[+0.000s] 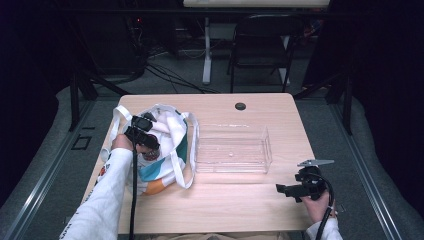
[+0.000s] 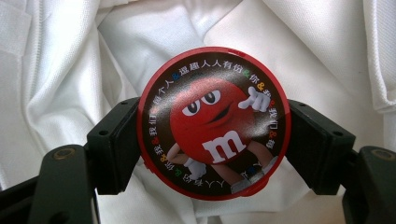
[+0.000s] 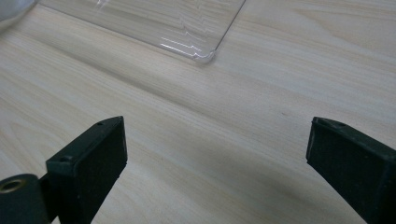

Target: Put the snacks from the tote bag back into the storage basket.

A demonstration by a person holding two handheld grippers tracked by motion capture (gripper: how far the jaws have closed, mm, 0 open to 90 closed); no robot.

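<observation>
1. The left gripper (image 1: 141,131) is reaching down into the open mouth of the tote bag (image 1: 172,150), and its jaws are squeezing a round red candy tin (image 2: 214,122) from both sides, edge to edge, so the printed lid is facing up at the camera.
2. That side-on pinch looks sensible for a flat round tin: the pads are bearing on the rim, not the slick lid.
3. The tin is sitting inside the bag, against its white lining (image 2: 74,70), with folds of fabric crowding in all around it.
4. The right gripper (image 1: 295,190) is waiting over the bare table (image 1: 235,205) near the right front corner, jaws spread wide and holding nothing.
5. Between the two, a clear plastic bin (image 1: 232,148) is standing just beside the bag, empty and likely the tin's destination.
6. In the way, I'd judge: the bag's rim and its looping straps (image 1: 191,145) could be snagging the tin or jaws on the lift out.
</observation>
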